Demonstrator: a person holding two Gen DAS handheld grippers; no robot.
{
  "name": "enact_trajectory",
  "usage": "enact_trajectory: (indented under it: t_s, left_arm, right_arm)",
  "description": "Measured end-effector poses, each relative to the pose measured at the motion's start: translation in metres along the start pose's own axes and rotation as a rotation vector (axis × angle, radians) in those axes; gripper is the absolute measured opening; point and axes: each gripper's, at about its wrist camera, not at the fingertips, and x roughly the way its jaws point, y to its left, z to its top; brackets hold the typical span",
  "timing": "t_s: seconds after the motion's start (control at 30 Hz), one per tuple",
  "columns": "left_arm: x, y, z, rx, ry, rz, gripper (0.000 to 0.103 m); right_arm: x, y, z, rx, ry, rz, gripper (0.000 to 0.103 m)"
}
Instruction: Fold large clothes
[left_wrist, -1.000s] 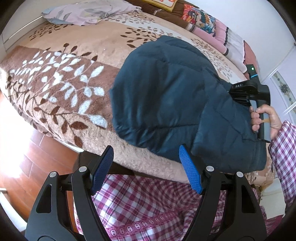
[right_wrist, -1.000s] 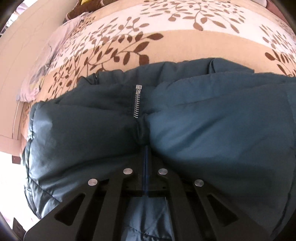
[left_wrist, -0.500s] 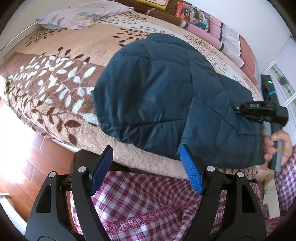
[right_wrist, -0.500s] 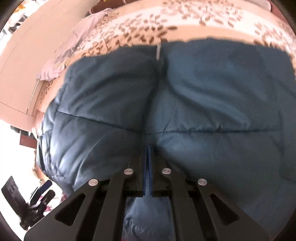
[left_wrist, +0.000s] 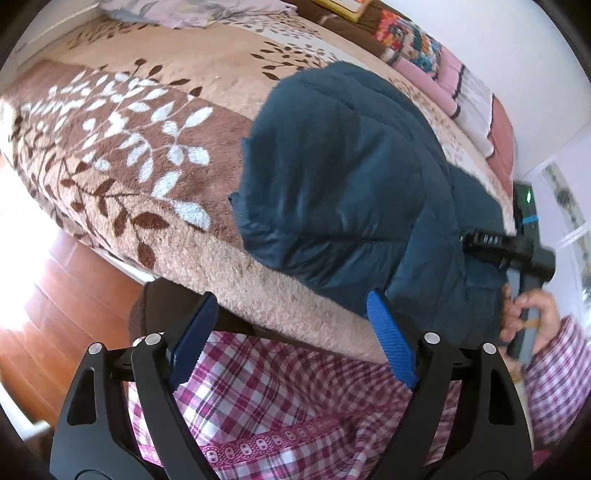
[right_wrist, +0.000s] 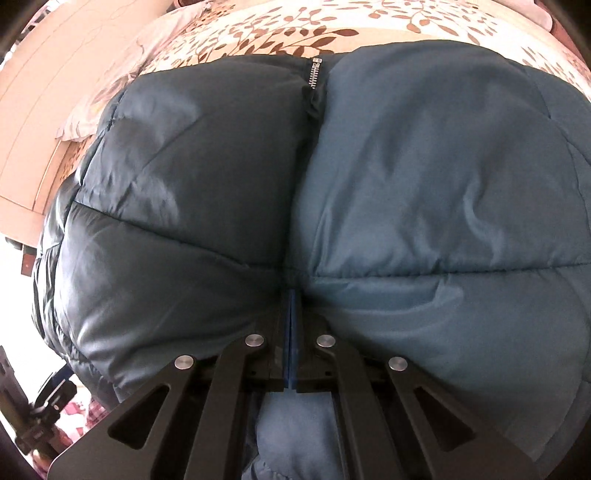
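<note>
A dark teal padded jacket (left_wrist: 354, 192) lies bunched on the bed near its front edge. In the right wrist view it (right_wrist: 406, 184) fills the frame, with a silver zipper (right_wrist: 314, 74) at its far edge. My right gripper (right_wrist: 292, 314) is shut on a fold of the jacket; it also shows in the left wrist view (left_wrist: 491, 242) at the jacket's right end. My left gripper (left_wrist: 291, 339) is open and empty, held off the bed's front edge, apart from the jacket.
The bed carries a brown and beige leaf-patterned blanket (left_wrist: 129, 147). Pillows and folded bedding (left_wrist: 443, 70) lie along the far side. A wooden floor (left_wrist: 55, 295) is at the left. The person's plaid clothing (left_wrist: 295, 398) is right below the left gripper.
The right gripper has kept hold of the jacket and drawn it toward the bed's front edge. The left gripper has stayed open and shifted slightly.
</note>
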Motion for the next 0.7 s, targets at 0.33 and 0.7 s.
enact_trajectory:
  t_s: [0.33,0.7]
  left_arm:
    - [0.017,0.022,0.02,-0.273,0.012,-0.166,0.087]
    - [0.036,0.01,0.033,-0.25,0.016,-0.156,0.088]
  right_arm:
    - [-0.061,-0.004,-0.039,0.028,-0.084,0.091,0.0]
    - [-0.034,0.011,-0.108,-0.053,0.063,0.113,0.0]
